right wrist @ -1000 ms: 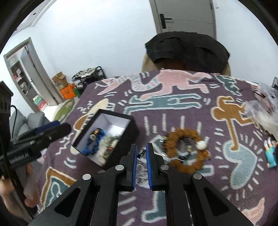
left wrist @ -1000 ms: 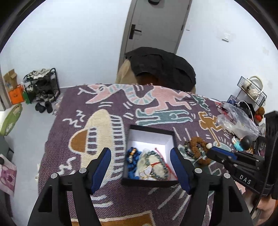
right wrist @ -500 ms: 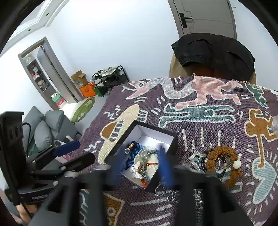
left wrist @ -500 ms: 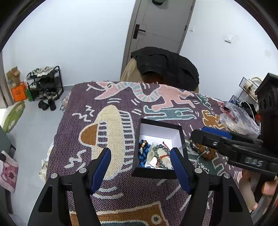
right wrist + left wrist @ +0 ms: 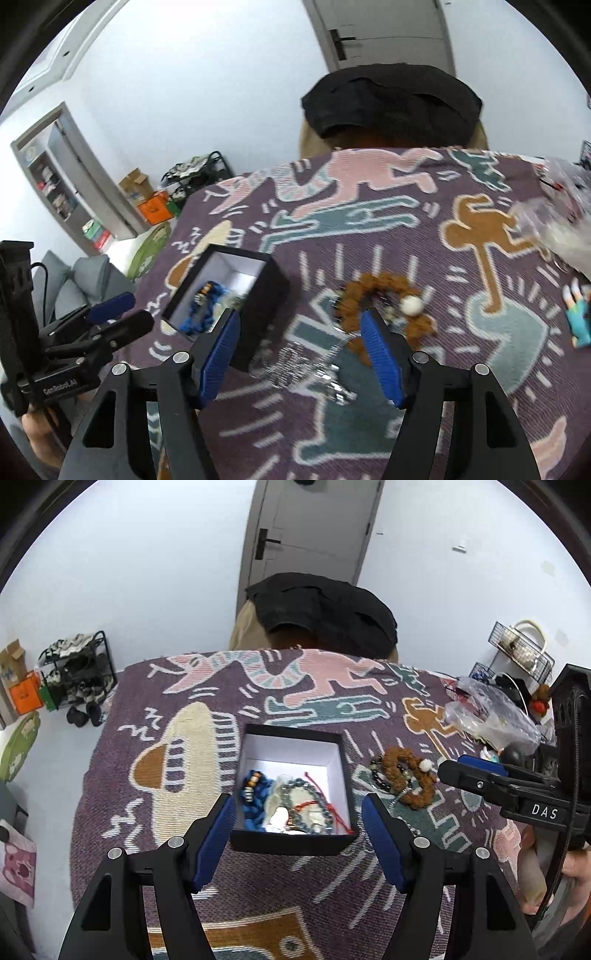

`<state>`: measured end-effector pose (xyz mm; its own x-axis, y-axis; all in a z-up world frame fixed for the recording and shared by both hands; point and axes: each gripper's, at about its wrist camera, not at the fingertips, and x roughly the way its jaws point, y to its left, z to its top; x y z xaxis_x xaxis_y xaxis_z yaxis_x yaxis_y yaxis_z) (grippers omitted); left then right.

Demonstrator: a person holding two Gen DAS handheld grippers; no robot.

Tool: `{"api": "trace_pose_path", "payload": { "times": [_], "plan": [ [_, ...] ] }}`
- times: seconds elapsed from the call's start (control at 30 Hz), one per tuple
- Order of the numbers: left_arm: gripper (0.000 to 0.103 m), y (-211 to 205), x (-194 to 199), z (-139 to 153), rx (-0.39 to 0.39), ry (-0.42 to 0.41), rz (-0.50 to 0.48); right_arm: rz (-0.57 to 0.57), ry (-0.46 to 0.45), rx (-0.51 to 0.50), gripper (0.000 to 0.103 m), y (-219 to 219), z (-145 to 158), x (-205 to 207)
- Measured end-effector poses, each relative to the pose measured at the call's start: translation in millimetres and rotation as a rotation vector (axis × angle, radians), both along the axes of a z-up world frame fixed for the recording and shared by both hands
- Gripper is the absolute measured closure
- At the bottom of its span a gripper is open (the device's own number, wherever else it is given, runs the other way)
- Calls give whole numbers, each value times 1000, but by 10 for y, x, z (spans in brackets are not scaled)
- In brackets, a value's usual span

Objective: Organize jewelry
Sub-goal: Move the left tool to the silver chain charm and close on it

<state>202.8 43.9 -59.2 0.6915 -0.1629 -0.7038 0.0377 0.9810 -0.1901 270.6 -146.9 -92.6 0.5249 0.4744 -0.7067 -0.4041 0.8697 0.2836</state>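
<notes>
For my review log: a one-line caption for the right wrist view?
Right tongs opening above silver chain, empty, between black box and brown bracelet.

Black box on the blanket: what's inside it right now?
The black box holds a blue beaded strand, a grey-green bead bracelet and a red cord, piled together; whatever lies beneath them is covered.

Open black box holds beads; brown bracelet, seemingly chain beside.

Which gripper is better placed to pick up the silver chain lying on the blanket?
Right. The right gripper, jaws opening and empty, frames the silver chain. The left gripper straddles the black jewelry box.
</notes>
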Motion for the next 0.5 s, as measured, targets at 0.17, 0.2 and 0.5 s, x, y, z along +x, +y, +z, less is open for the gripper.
{"api": "trace_pose_path", "payload": {
  "times": [0.17, 0.2, 0.5],
  "plan": [
    [32, -189, -5, -35, -4, -1, -29, -31, 17, 35, 35, -253, -46, -48],
    [32, -222, -8, -39, -5, -1, -35, -39, 17, 38, 35, -299, -49, -62],
    [32, -546, 20, -108, -4, 13, -82, -95, 21, 100, 35, -725, -95, -203]
  ]
}}
